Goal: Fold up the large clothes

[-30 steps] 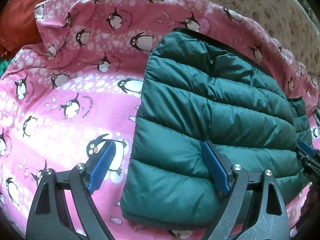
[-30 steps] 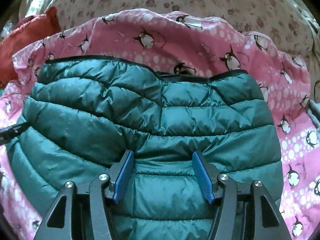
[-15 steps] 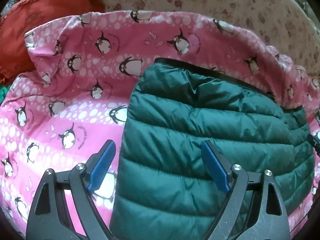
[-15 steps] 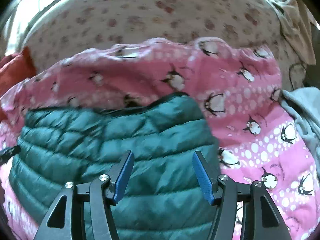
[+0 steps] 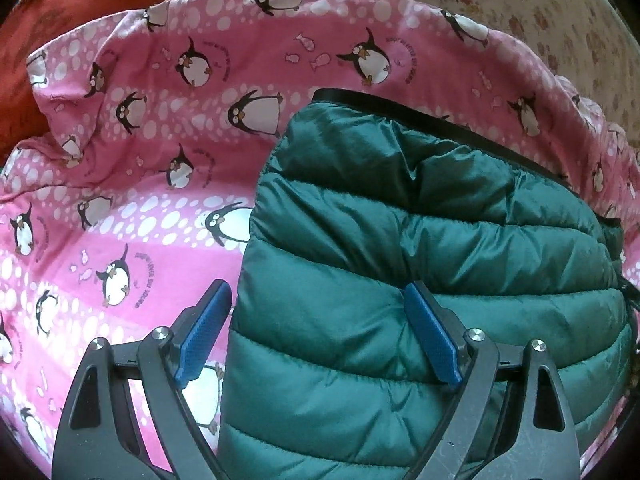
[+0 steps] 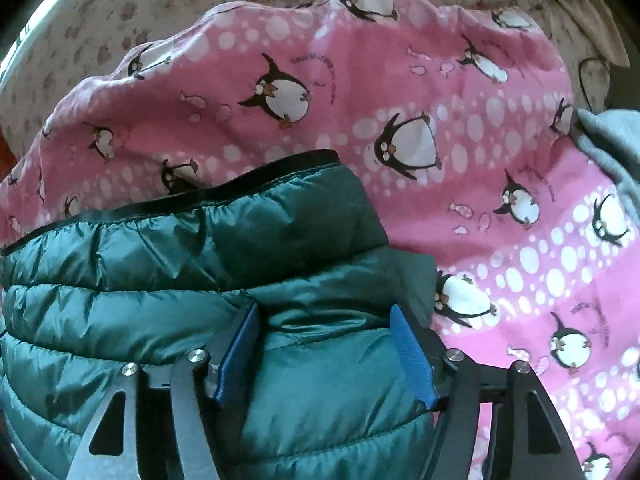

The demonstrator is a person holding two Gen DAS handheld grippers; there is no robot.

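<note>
A dark green quilted jacket (image 5: 420, 240) lies folded on a pink penguin-print blanket (image 5: 140, 200). My left gripper (image 5: 316, 286) is open and straddles the jacket's left edge, one finger over the blanket and the other on the quilting. In the right wrist view the jacket (image 6: 160, 300) fills the lower left. My right gripper (image 6: 324, 309) sits over its right end. Its jaws are opening, with a bulge of green fabric between them that the pads do not clamp. The black-trimmed hem (image 6: 240, 188) runs along the far edge.
The blanket (image 6: 500, 200) spreads over a beige floral sheet (image 5: 520, 8). A rust-red cloth (image 5: 60, 40) lies bunched at the far left. At the right edge is a grey garment (image 6: 612, 140).
My right gripper slid rightwards along the jacket to its right end and rolled, and its jaws widened a little. My left gripper shifted slightly along the jacket's left edge.
</note>
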